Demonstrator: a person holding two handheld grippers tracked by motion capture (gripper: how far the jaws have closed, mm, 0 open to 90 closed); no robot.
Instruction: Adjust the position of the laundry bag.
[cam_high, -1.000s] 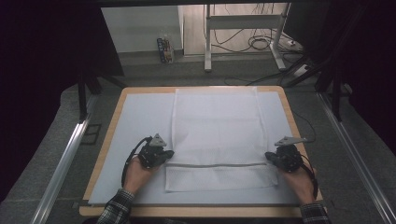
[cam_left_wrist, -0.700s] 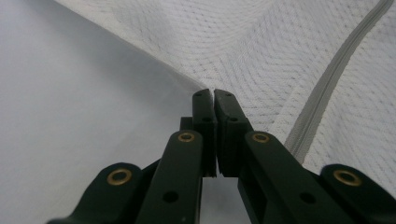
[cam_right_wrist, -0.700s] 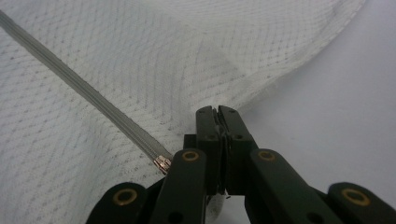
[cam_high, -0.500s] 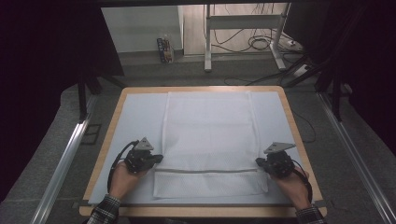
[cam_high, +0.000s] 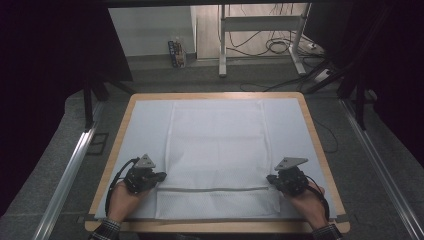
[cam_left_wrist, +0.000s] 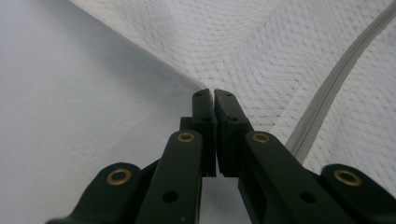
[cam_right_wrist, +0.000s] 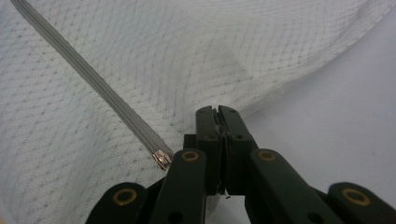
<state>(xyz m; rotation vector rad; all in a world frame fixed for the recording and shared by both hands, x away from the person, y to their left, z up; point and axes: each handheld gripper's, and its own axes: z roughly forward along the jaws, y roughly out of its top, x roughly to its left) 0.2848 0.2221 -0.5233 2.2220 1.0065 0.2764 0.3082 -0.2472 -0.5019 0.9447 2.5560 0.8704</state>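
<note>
Dim workshop with dark curtains on both sides, grey carpet, and a desk frame (cam_high: 260, 37) with loose cables (cam_high: 280, 47) at the back. Front and centre sits a wood-edged table (cam_high: 125, 122) under a pale sheet (cam_high: 145, 135). Spread flat on that, reaching from the far edge nearly to the near one, is a white mesh bag (cam_high: 215, 145), with a grey zipper (cam_high: 215, 189) running across it close to the near end.

The left gripper (cam_high: 159, 176) and right gripper (cam_high: 272, 178) sit at the bag's 2 side edges, level with the zipper. Both sets of tongs are pinched tight on the mesh: in the left gripper view the fabric edge (cam_left_wrist: 154, 60) pulls up into a ridge running to the jaw tips, and in the right gripper view it tents the same way, with the zipper pull (cam_right_wrist: 162, 157) just beside the jaws. My guess is grabbing both sides at once keeps the thing taut and square so it can be dragged or folded without bunching.

Nothing else is on the table. Only the trailing gripper cables (cam_high: 117, 175) lie nearby, off to the outside.
</note>
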